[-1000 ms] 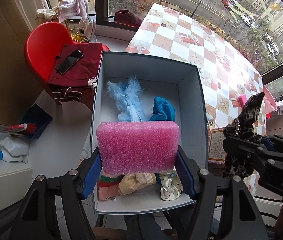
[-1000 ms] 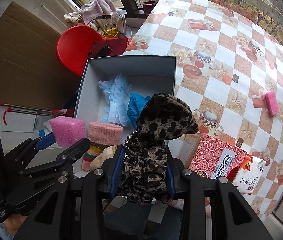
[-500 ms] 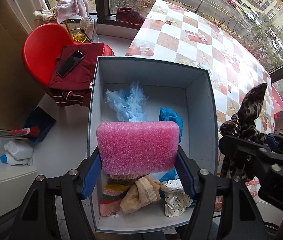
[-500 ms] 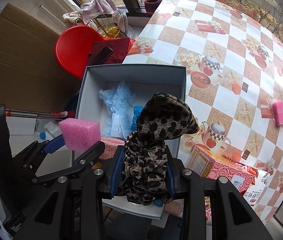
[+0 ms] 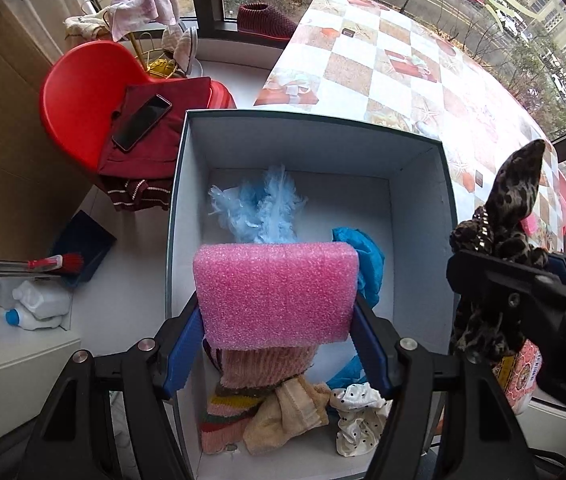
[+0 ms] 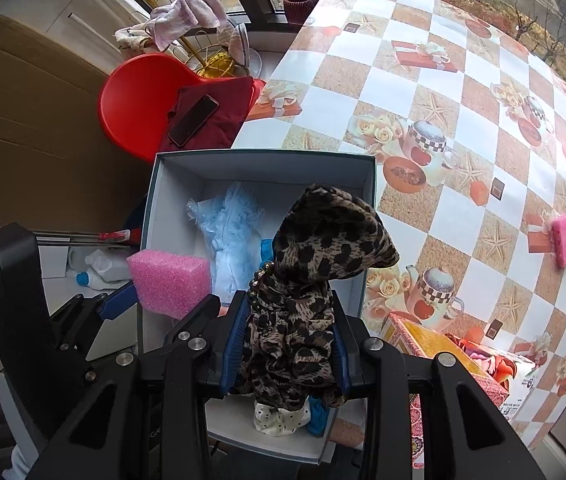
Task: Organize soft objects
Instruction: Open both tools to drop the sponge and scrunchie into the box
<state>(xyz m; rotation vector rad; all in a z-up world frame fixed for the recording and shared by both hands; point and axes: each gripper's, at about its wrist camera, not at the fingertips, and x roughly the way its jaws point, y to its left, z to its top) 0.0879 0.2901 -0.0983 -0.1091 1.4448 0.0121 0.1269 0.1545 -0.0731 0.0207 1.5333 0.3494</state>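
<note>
1. Here, the left hand-held gripper (image 5: 277, 336) is clamped on a pink foam block (image 5: 277, 294) and holds it over the open box (image 5: 423, 248), pointing down.
2. The right hand-held gripper (image 6: 285, 346) grips a leopard-print scarf (image 6: 315, 264), bunched between its blue pads above the box's near right corner.
3. Inside the box lie a pale blue feathery piece (image 5: 261, 210), a blue cloth (image 5: 367, 264), a striped knit (image 5: 239, 392) and a dotted white cloth (image 5: 357, 420).
4. The box sits at the edge of the checked tabletop (image 6: 463, 128), where another pink block (image 6: 563, 238) lies well apart.
</note>
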